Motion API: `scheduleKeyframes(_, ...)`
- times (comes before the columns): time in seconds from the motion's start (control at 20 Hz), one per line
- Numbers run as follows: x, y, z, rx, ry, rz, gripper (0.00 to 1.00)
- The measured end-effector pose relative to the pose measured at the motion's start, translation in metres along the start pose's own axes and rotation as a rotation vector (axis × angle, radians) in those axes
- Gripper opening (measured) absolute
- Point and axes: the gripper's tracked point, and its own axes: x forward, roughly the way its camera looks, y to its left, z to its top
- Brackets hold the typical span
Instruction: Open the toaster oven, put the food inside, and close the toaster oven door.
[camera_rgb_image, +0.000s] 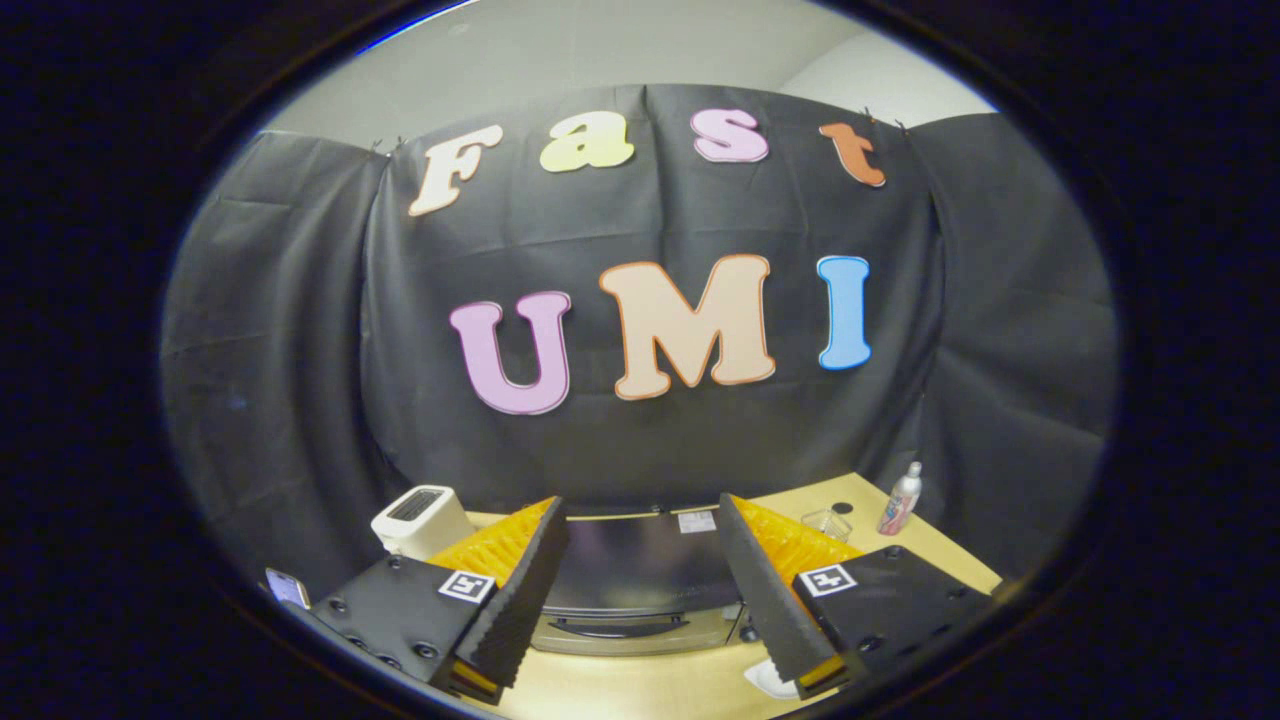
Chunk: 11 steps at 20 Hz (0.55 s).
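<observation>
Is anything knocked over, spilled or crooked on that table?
Nothing stands out. The toaster oven sits square with its door shut, seen between the open gripper's fingers. The white toaster and the spray bottle stand upright on the table.

The dark-topped, silver-fronted toaster oven (640, 590) sits on the pale wooden desk (640, 685), door shut, handle facing forward; between the tool's (640, 590) spread fingers.

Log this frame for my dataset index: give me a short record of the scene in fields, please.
gripper: gripper, fingers open, holding nothing
toaster oven: toaster oven ahead between the fingers, door shut
handle: door handle low on the front
pop-up toaster: white toaster beside the oven
bottle: spray bottle on the wooden table
phone: phone near table edge
</observation>
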Motion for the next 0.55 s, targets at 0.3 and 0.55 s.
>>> scheduleKeyframes(0.3,-0.012,-0.004,0.008,-0.028,-0.004,-0.018,0.94)
scheduleKeyframes(0.55,-0.018,0.0,0.003,-0.016,0.017,-0.006,0.94)
